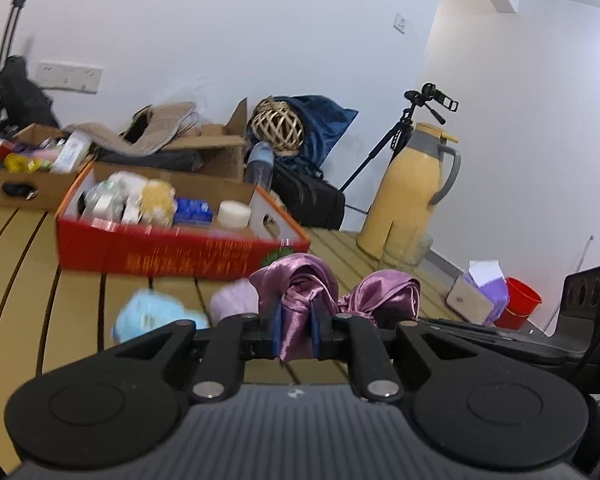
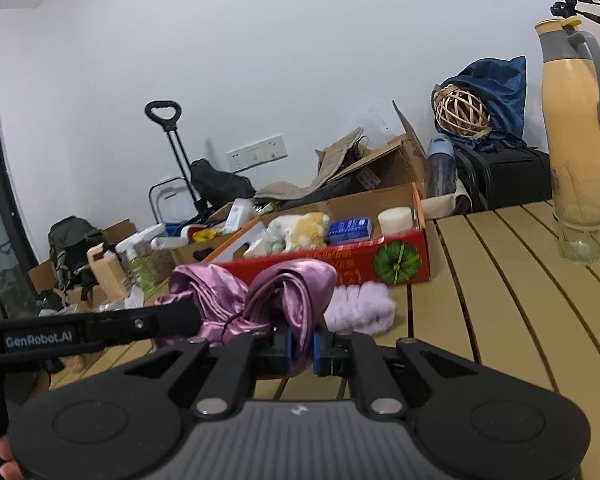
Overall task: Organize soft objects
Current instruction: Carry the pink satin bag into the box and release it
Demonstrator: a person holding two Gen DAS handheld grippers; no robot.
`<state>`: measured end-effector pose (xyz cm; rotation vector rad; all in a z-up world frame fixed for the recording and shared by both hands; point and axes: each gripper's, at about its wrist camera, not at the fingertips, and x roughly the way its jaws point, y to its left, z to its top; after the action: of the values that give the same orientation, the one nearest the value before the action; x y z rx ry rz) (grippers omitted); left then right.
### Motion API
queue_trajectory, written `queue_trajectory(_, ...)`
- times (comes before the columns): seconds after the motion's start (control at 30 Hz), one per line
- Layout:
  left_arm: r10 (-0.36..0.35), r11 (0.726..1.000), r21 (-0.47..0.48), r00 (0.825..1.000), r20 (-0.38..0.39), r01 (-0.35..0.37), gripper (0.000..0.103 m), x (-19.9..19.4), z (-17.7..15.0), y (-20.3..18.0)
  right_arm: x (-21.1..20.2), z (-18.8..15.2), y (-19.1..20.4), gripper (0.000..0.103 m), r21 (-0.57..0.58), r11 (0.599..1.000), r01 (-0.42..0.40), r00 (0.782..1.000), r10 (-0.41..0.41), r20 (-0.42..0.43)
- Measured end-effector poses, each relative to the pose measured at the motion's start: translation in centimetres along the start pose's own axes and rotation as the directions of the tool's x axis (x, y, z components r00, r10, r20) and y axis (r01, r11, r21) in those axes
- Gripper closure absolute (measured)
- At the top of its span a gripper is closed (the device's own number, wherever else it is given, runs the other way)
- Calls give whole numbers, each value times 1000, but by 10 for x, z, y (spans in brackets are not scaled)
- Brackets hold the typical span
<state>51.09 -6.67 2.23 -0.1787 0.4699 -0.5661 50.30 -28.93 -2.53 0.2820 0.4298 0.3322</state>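
Observation:
A shiny purple satin cloth (image 1: 308,296) is held up above the slatted wooden table (image 1: 80,304) by both grippers. My left gripper (image 1: 296,332) is shut on one bunched end. My right gripper (image 2: 302,344) is shut on the other end (image 2: 296,296); its body shows at the right in the left wrist view (image 1: 540,344). A fluffy lilac soft item (image 2: 360,308) lies on the table just behind the cloth, and a light blue plush (image 1: 152,316) lies to its left. A red cardboard box (image 1: 180,256) behind them holds a white-and-yellow plush (image 2: 300,232) and other items.
A yellow thermos jug (image 2: 572,120) and a clear glass (image 2: 580,220) stand at the table's right. Cardboard boxes (image 1: 20,176), a wicker ball (image 1: 278,126), a blue cloth bag, a black case, a tripod (image 1: 404,132) and a red bucket (image 1: 520,300) crowd behind and beside the table.

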Motion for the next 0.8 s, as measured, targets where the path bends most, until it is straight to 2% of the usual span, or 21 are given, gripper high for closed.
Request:
queue_trajectory(0.13, -6, 1000, 18, 1000, 13, 5, 89, 29, 25, 9, 27, 28, -10, 94, 19, 1000, 14, 1000, -14, 21)
queue_trajectory(0.23, -14, 1000, 19, 1000, 19, 13, 89, 49, 31, 15, 44, 36, -17, 94, 28, 999, 46, 998, -47, 30)
queue_trajectory(0.5, -34, 999, -43, 998, -56, 31, 89, 97, 38, 38, 81, 41, -42, 94, 56, 997, 57, 998, -56, -23)
queue_trajectory(0.67, 3, 999, -42, 999, -36, -4, 89, 137, 83, 51, 130, 91, -60, 93, 38, 998, 42, 999, -41, -24)
queue_trajectory(0.73, 29, 996, -77, 997, -73, -35, 89, 168, 103, 65, 165, 115, -64, 91, 16, 998, 62, 997, -61, -53)
queue_trajectory(0.8, 41, 986, -158, 990, -133, -62, 89, 204, 115, 85, 199, 134, -64, 90, -46, 993, 108, 990, -112, -82)
